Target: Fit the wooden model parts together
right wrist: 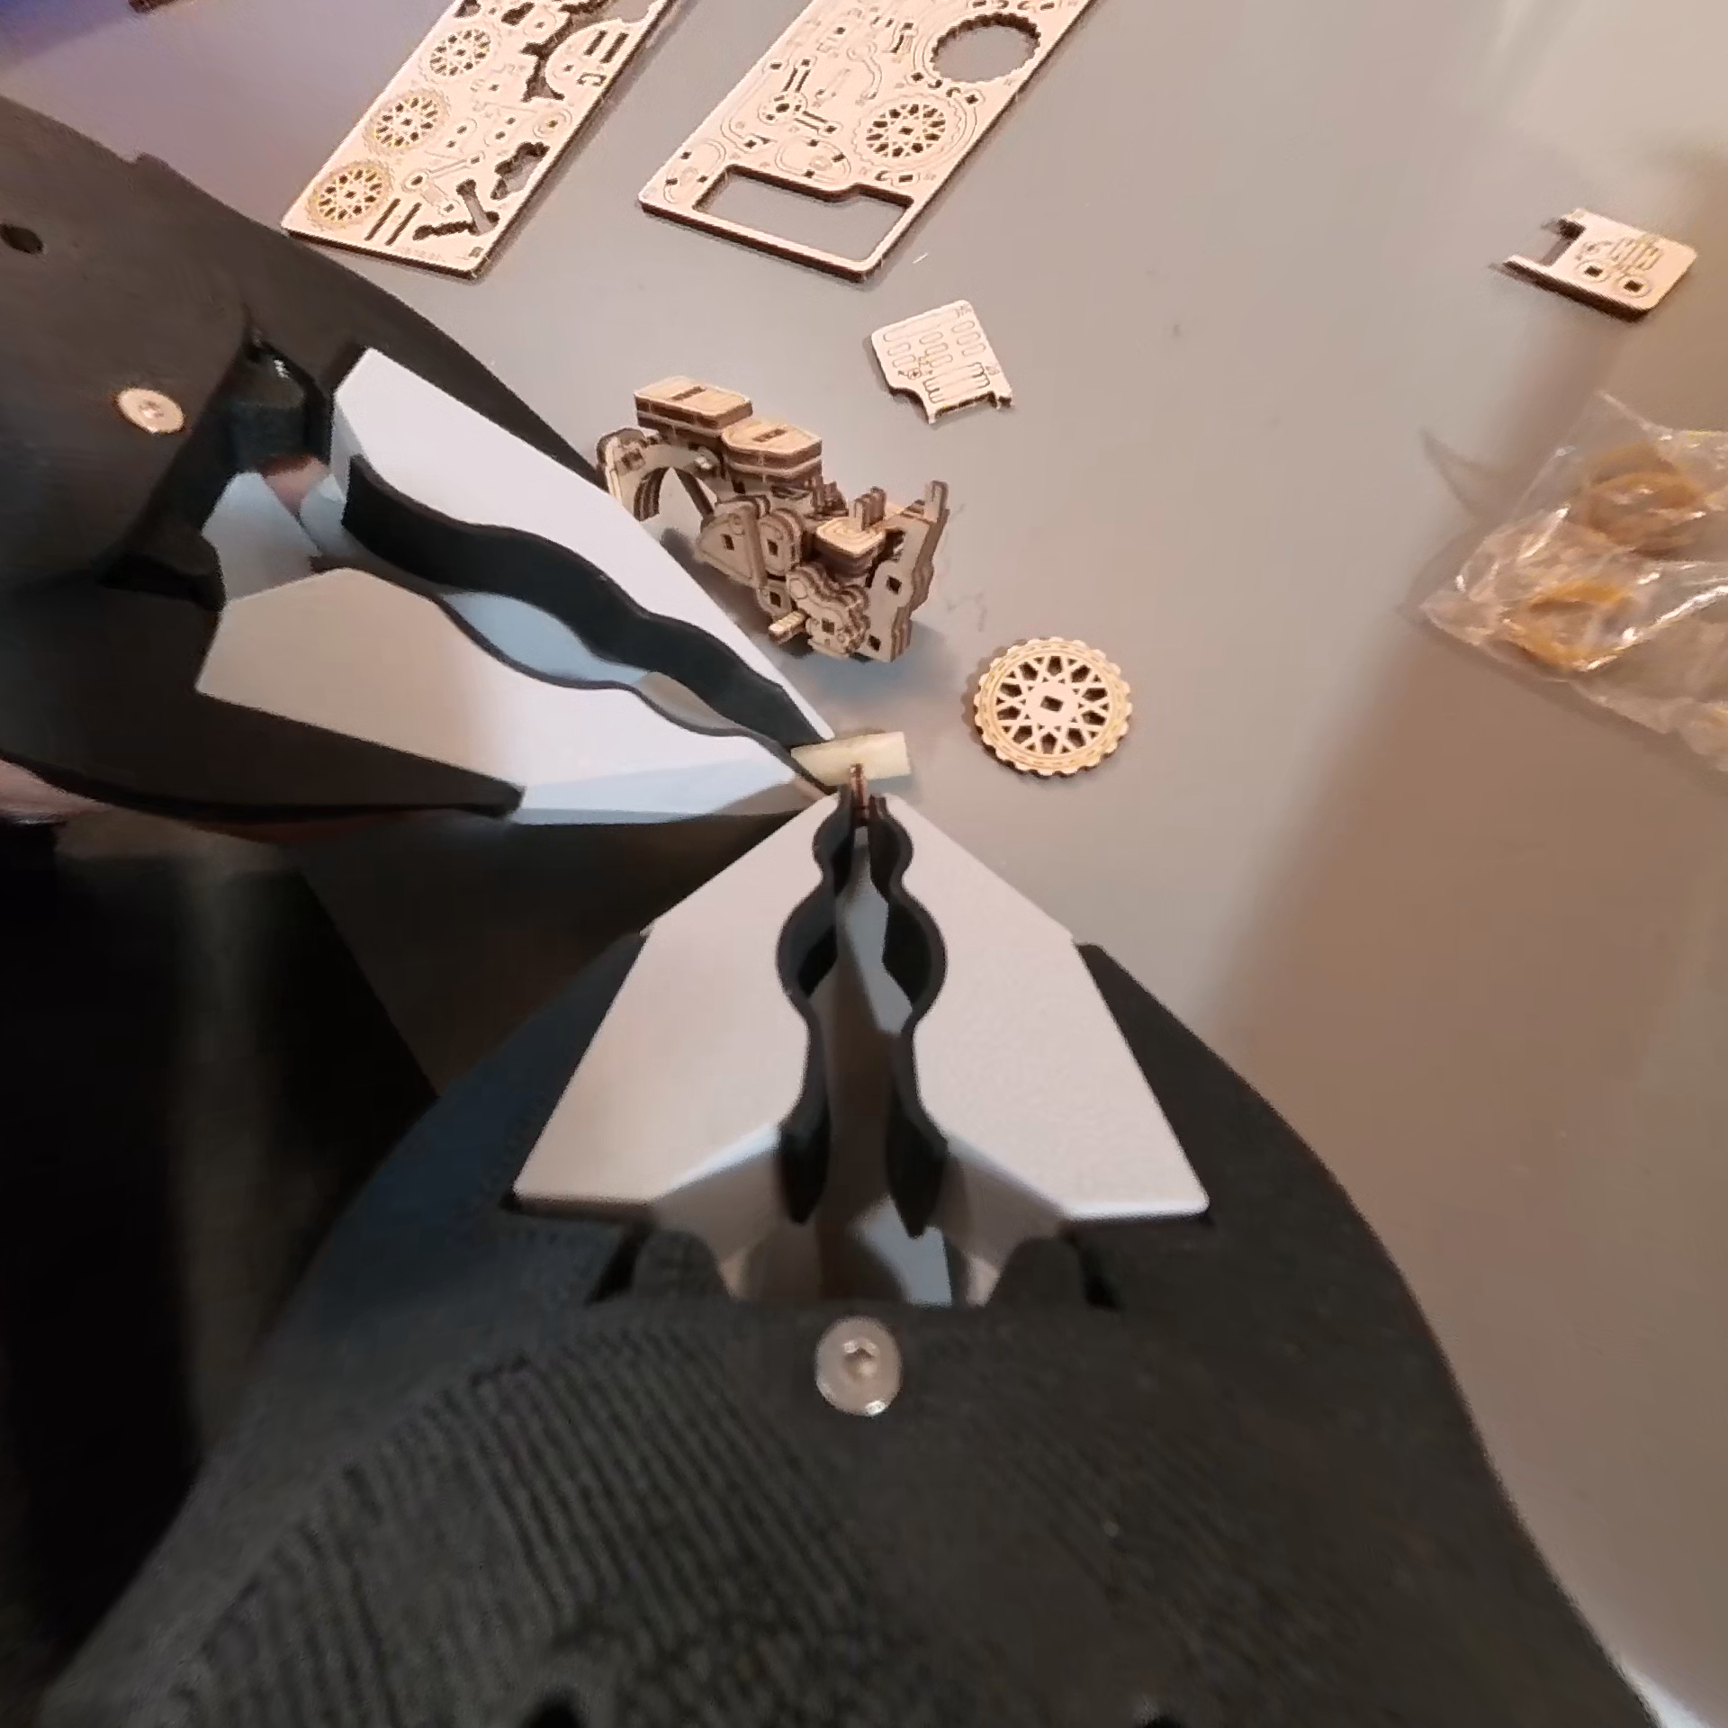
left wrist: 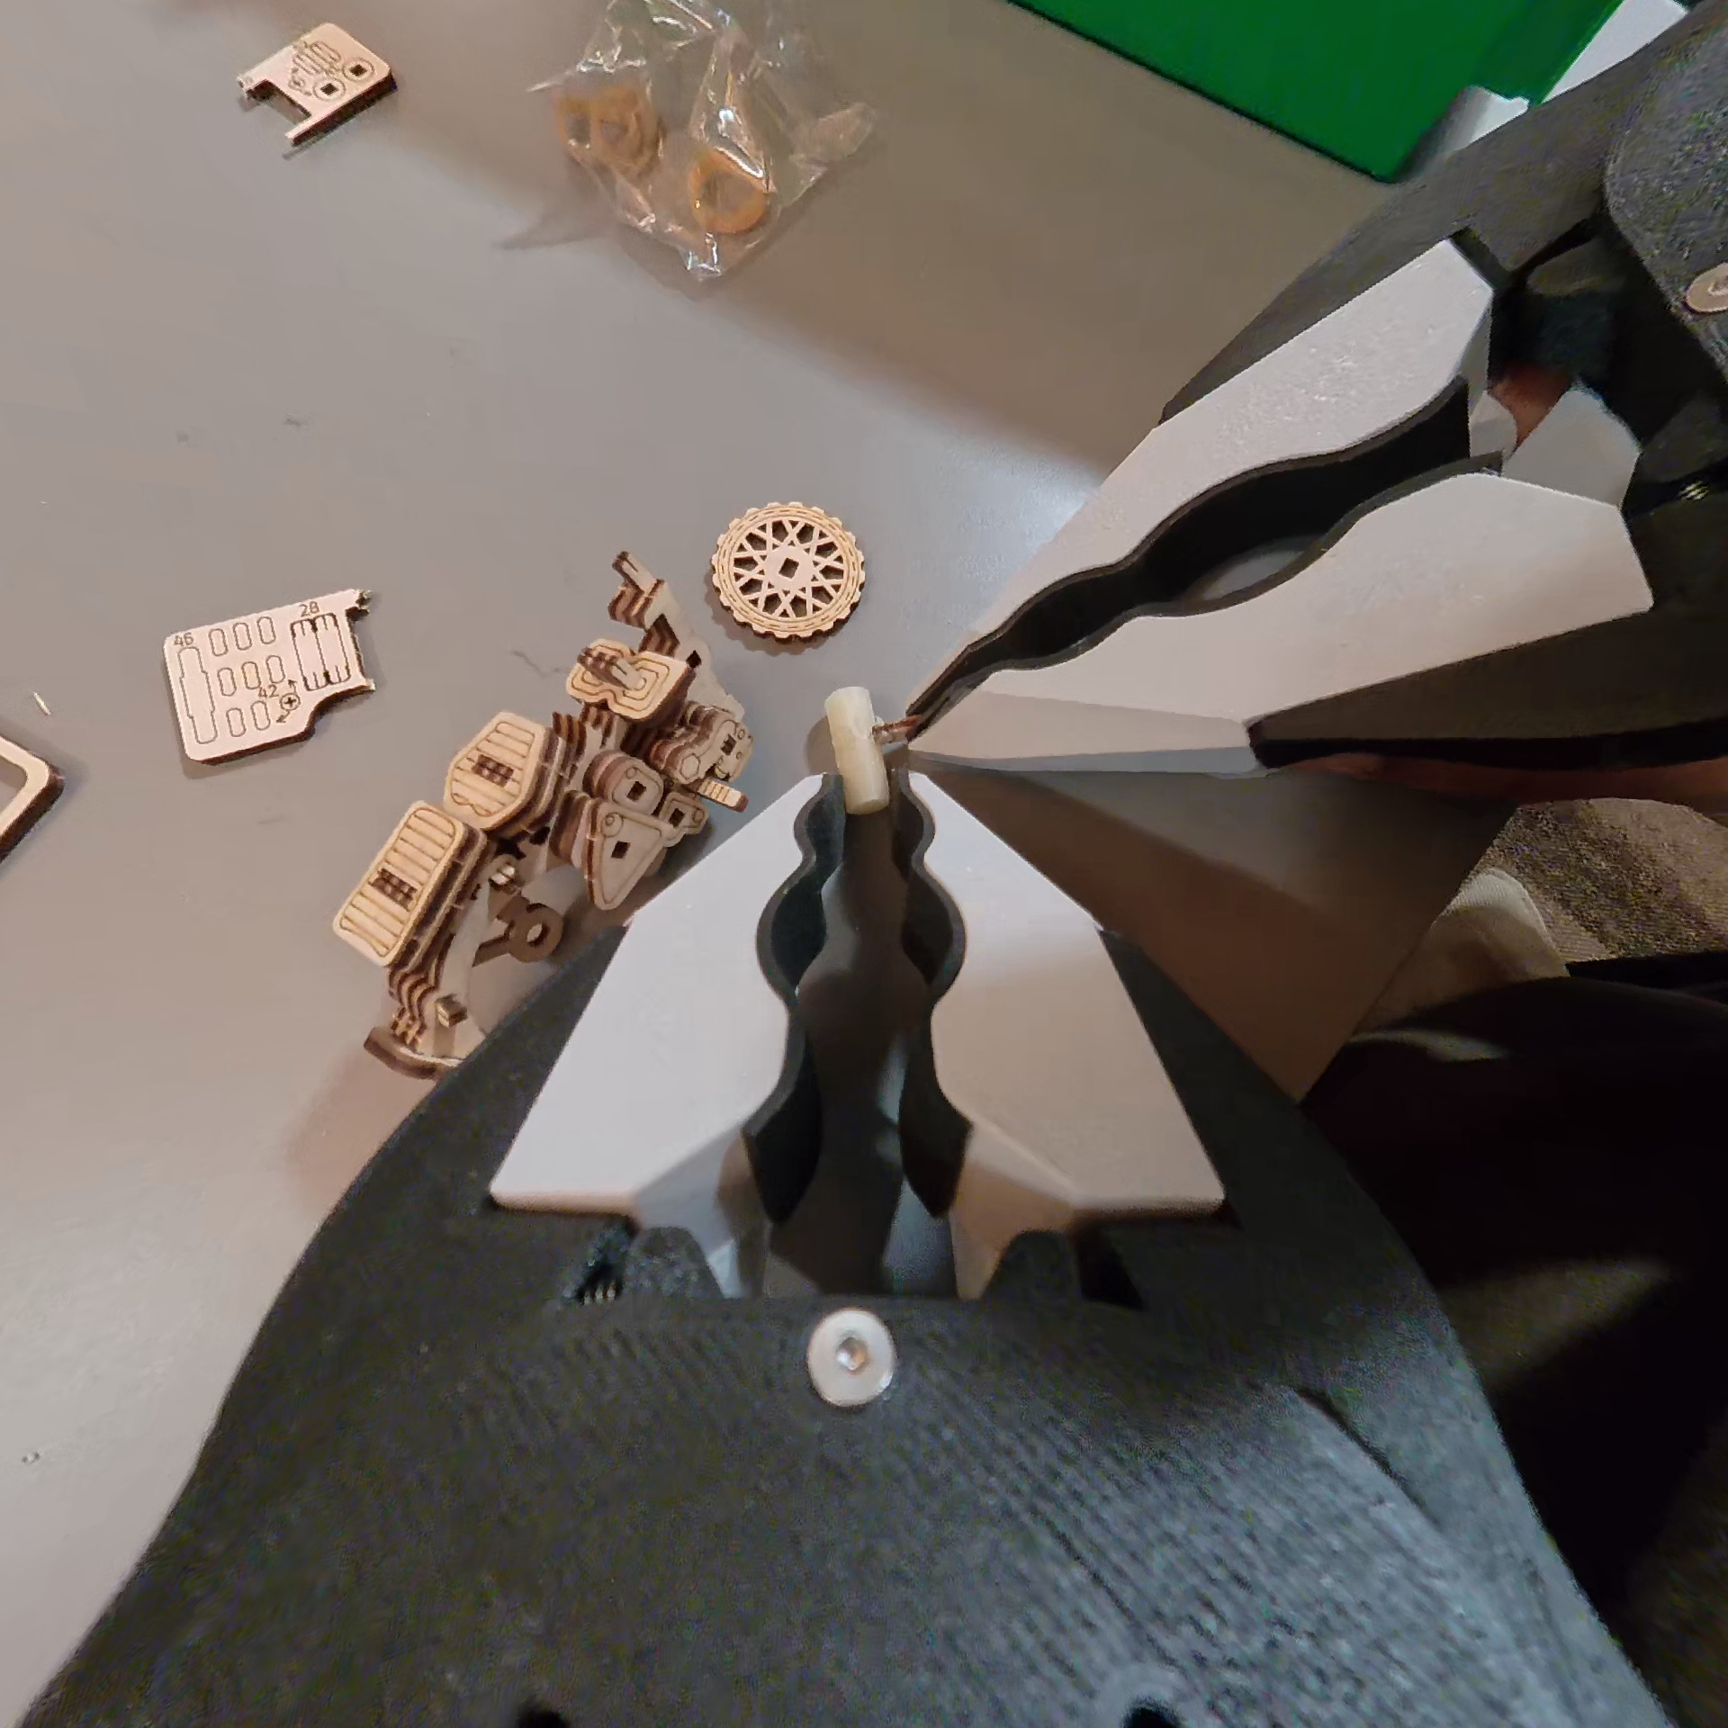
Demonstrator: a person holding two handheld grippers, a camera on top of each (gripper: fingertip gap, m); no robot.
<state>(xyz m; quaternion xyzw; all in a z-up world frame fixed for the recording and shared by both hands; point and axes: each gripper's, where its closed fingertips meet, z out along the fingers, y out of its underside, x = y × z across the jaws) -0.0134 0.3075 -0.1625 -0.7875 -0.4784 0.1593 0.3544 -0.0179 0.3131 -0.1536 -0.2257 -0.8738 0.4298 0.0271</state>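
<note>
L gripper clamped on pale wax stick, R gripper pinching thin dark wooden pin against it, above grey table near spoked wheel & part-built model.

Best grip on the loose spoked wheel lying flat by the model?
Pinch the wooden wheel across its toothed rim, coming from above, probably. It lies flat on the grey table, so its faces offer nothing to grip. Open table surrounds it; the half-built model sits apart from it.
</note>
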